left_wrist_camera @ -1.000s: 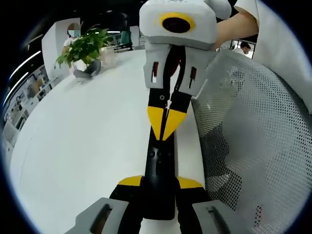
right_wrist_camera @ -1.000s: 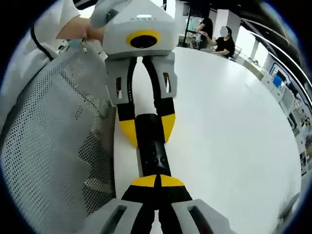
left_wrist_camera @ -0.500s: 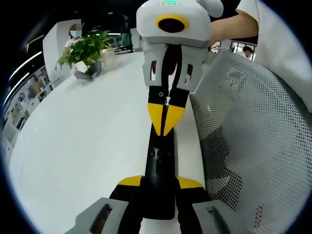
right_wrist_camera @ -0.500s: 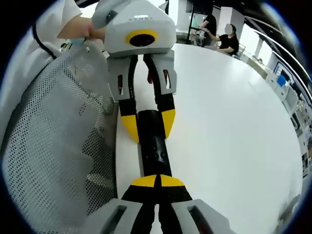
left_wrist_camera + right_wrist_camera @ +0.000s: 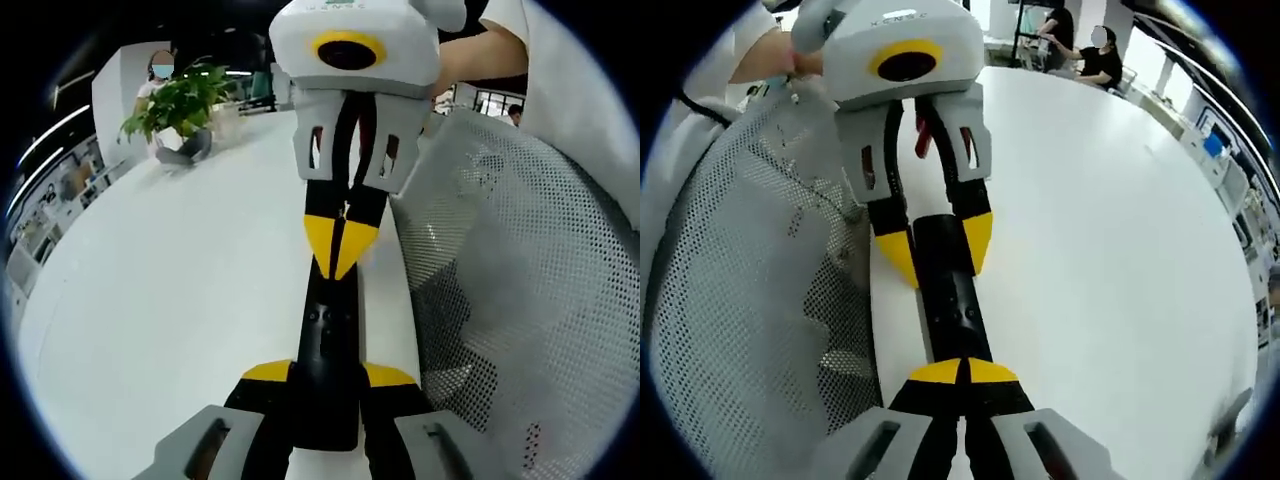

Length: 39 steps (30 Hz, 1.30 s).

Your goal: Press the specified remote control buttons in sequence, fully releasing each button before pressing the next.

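Broadly, the white counter point(image 5: 160, 300) fills the left and centre of the left gripper view, with a grey mesh chair back point(image 5: 520, 300) taking the right side and a potted plant point(image 5: 175, 100) at the upper left. In the right gripper view the same counter point(image 5: 1110, 250) spreads to the right and the mesh chair back point(image 5: 750, 300) fills the left.

The black remote control point(image 5: 328, 350) runs lengthwise up the middle of the left gripper view, its long axis in line with both grippers. The left gripper point(image 5: 328, 385) has its yellow-tipped fingers point(image 5: 265, 372) clamped on the near end of the remote. The right gripper point(image 5: 340, 250) comes down from the top of the frame, its fingers pinched together into one point resting at or just above the remote's far half; contact is hard to judge here.

In the right gripper view the remote control point(image 5: 952, 300) lies straight ahead of the right gripper point(image 5: 962, 372), between it and the left gripper point(image 5: 938, 245). Small buttons point(image 5: 962, 318) sit just beyond the closed tip, so the right gripper is the presser.
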Each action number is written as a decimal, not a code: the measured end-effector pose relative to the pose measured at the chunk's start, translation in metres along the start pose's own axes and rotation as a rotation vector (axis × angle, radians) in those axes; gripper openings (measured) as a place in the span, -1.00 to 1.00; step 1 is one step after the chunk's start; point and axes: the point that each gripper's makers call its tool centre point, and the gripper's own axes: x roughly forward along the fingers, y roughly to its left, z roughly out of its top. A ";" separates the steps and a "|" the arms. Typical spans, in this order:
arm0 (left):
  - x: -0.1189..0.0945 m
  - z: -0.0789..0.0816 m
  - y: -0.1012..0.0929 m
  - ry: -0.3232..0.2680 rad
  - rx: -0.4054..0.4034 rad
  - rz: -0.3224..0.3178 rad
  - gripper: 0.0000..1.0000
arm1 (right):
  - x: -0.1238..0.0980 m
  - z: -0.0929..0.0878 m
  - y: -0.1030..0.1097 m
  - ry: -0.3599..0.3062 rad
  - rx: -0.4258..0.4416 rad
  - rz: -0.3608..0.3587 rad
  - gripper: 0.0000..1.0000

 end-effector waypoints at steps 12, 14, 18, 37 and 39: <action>0.000 0.001 0.000 -0.004 0.000 0.000 -0.51 | -0.005 0.000 -0.003 -0.224 0.157 -0.058 -1.00; 0.000 0.002 0.000 -0.003 0.000 0.001 -0.51 | -0.004 0.002 -0.002 -0.218 0.140 -0.066 -1.00; 0.000 0.002 0.000 0.003 0.003 0.001 -0.51 | -0.001 0.005 0.000 -0.128 -0.110 -0.095 -1.00; -0.001 0.002 0.000 -0.013 -0.016 0.016 -0.51 | 0.006 0.010 -0.001 0.039 -0.113 0.091 -1.00; -0.001 0.002 0.000 -0.013 -0.019 0.022 -0.51 | 0.005 0.010 -0.002 -0.004 -0.080 0.086 -1.00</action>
